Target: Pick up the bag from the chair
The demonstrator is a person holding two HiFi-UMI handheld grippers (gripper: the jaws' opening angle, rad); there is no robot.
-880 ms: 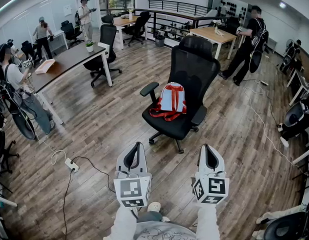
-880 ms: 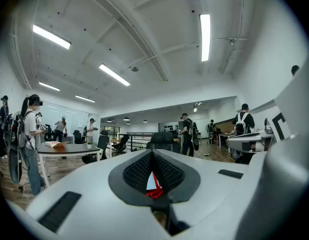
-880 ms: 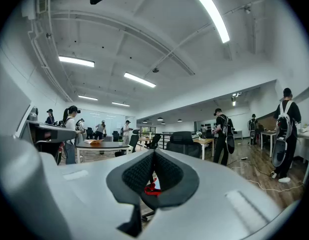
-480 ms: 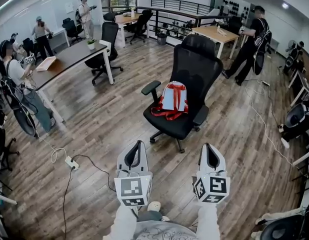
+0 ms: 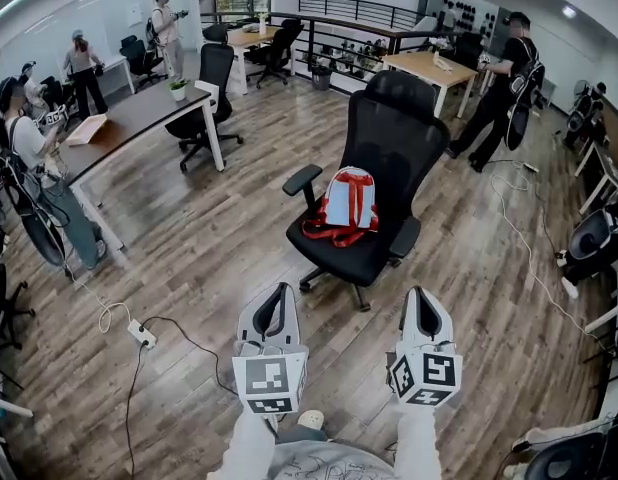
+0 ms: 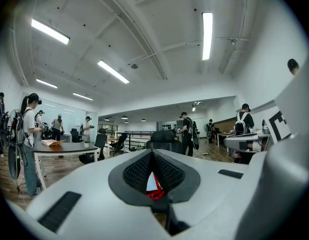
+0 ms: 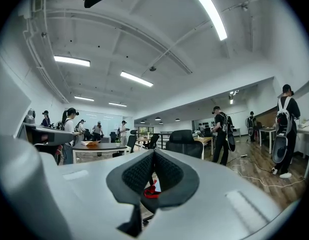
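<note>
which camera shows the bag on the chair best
The head view: the bag sits whole on the black chair, red straps showing. Both gripper views catch only a small red-and-pale sliver of it, low in the middle.

Bag (image 6: 153,183) a mere sliver behind left gripper (image 6: 152,153) — likewise behind right gripper (image 7: 153,152), sleeves (image 5: 251,450) cropped below

INVENTORY | red-strapped backpack (image 5: 349,196) ×1 | black office chairs (image 5: 394,133) (image 5: 214,76) (image 5: 281,48) (image 5: 141,60), clearly seen ×4 | desks (image 5: 139,118) (image 5: 427,66) (image 5: 244,39) ×3 | people (image 5: 29,158) (image 5: 84,68) (image 5: 167,23) (image 5: 501,78), at least ×4 | handheld grippers ×2: left gripper (image 5: 279,293), right gripper (image 5: 417,295) | floor power strip (image 5: 140,333) ×1 | potted plant (image 5: 177,89) ×1
</note>
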